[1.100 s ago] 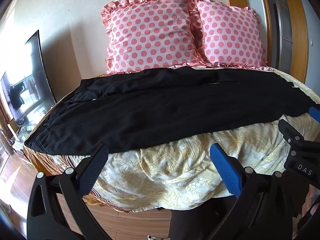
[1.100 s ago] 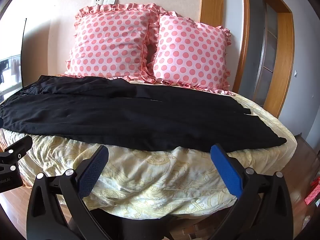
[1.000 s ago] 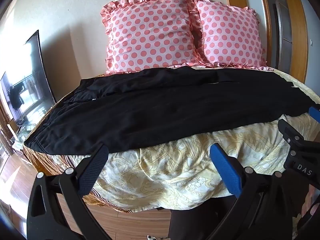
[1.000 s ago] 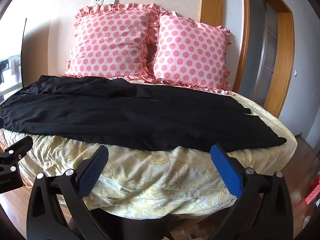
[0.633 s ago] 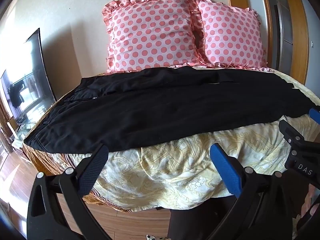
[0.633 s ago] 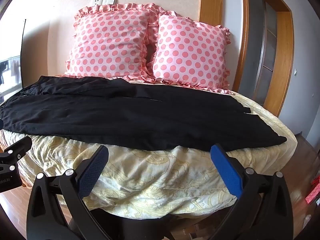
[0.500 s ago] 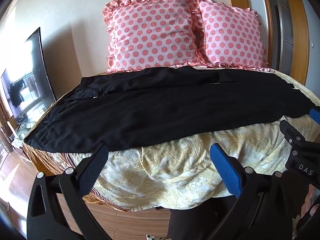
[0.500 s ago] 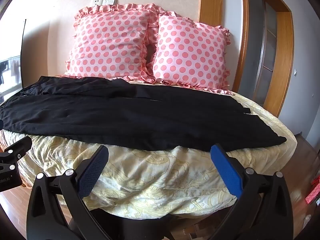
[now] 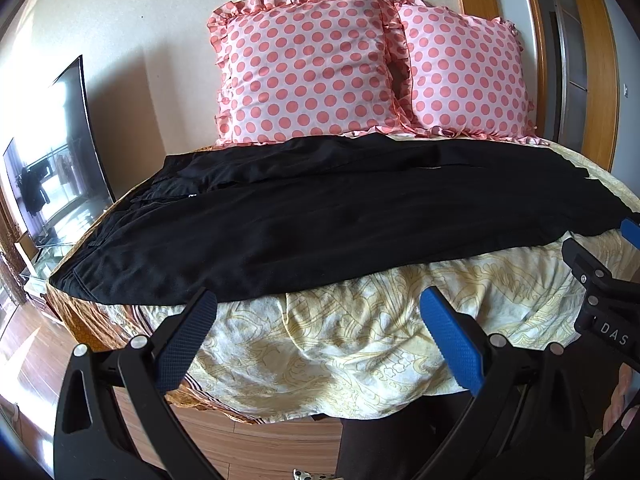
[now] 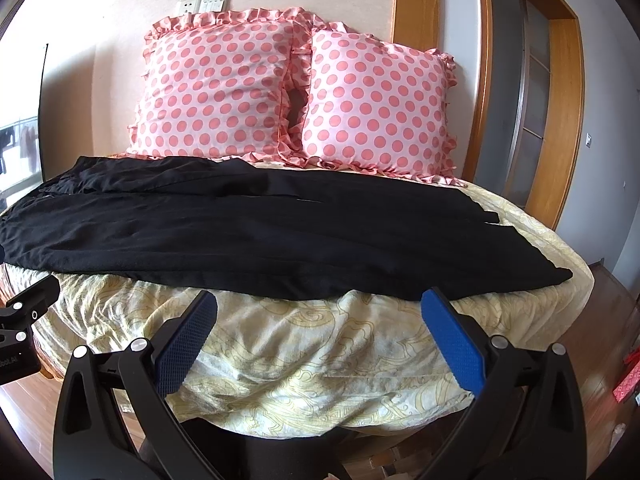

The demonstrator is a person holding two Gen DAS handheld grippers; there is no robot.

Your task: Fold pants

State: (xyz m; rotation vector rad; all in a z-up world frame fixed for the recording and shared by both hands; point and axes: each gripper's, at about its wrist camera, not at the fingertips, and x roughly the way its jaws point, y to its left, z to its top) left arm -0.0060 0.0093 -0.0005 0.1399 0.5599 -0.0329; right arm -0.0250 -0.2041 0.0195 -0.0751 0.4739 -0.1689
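- Where black pants (image 9: 340,224) lie spread flat on the yellow patterned bedspread (image 9: 360,340), both grippers hover short of the near bed edge, touching nothing.
- Left gripper (image 9: 318,330): jaws spread wide, blue pads empty; pants just beyond and above the fingertips, waistband end toward the left pad.
- Right gripper (image 10: 319,330): jaws equally wide, nothing held; pants (image 10: 280,236) just past the fingertips, leg hems out beyond the right pad.
- Long axis of pants across the bed, side to side, parallel to the near edge.
- Waistband pointing left toward the television (image 9: 56,160); leg hems pointing right toward the wooden door frame (image 10: 560,112).
- Legs lying one beside the other, far leg close to two pink polka-dot pillows (image 10: 288,104) propped against the wall.
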